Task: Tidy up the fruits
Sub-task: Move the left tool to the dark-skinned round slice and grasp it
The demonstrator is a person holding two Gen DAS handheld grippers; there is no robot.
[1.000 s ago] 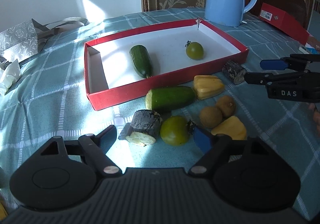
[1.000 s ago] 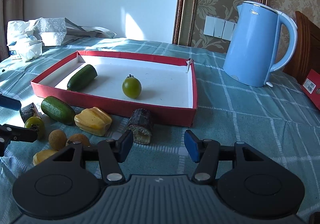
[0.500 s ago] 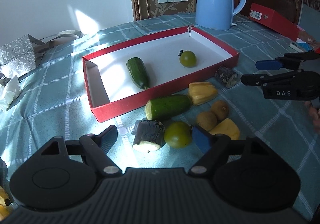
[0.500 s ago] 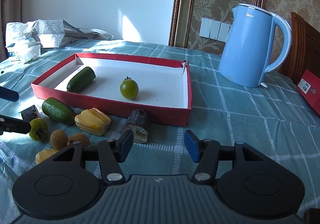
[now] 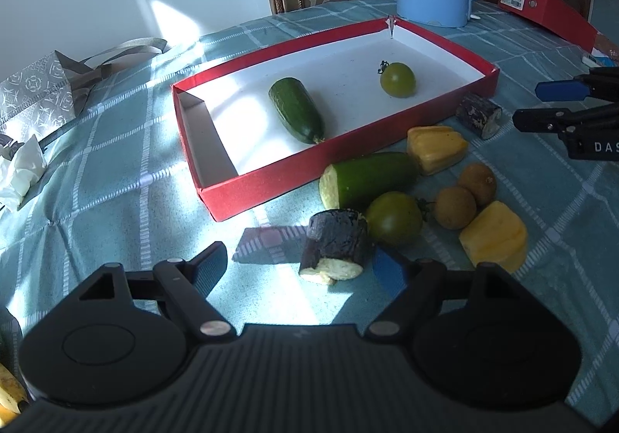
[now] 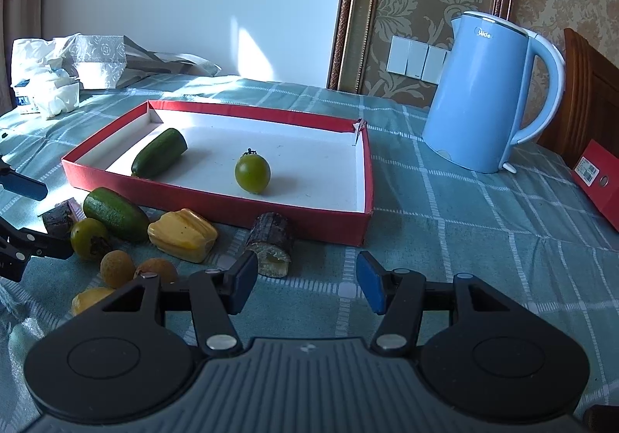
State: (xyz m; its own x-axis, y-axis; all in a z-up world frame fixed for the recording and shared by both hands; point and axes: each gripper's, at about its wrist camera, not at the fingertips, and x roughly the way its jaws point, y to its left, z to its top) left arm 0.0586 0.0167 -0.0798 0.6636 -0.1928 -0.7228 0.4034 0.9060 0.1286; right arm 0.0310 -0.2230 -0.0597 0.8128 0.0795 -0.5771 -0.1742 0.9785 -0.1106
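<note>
A red tray [image 5: 271, 183] [image 6: 309, 228] with a white floor holds a cucumber [image 5: 296, 109] [image 6: 159, 152] and a green tomato [image 5: 397, 79] [image 6: 252, 174]. In front of it lie a cut cucumber [image 5: 367, 179], a green tomato [image 5: 394, 218], a dark sugarcane piece [image 5: 336, 245], two brown round fruits [image 5: 455, 207], two yellow pieces [image 5: 436, 149] and a second cane piece [image 5: 477, 116] [image 6: 271, 243]. My left gripper [image 5: 300, 268] is open and empty, just short of the near cane piece. My right gripper [image 6: 305, 280] is open and empty, just right of the second cane piece.
A blue kettle [image 6: 483, 96] stands behind the tray's right end. A red box [image 6: 597, 181] lies at the far right. A patterned bag [image 5: 35, 92] and tissues [image 5: 19, 174] lie at the left. The teal checked cloth [image 6: 464, 239] covers the table.
The left gripper has drawn back and shifted left, so the near cane piece and tomato now sit towards its right finger. The right gripper has drawn back slightly. Both stay open.
</note>
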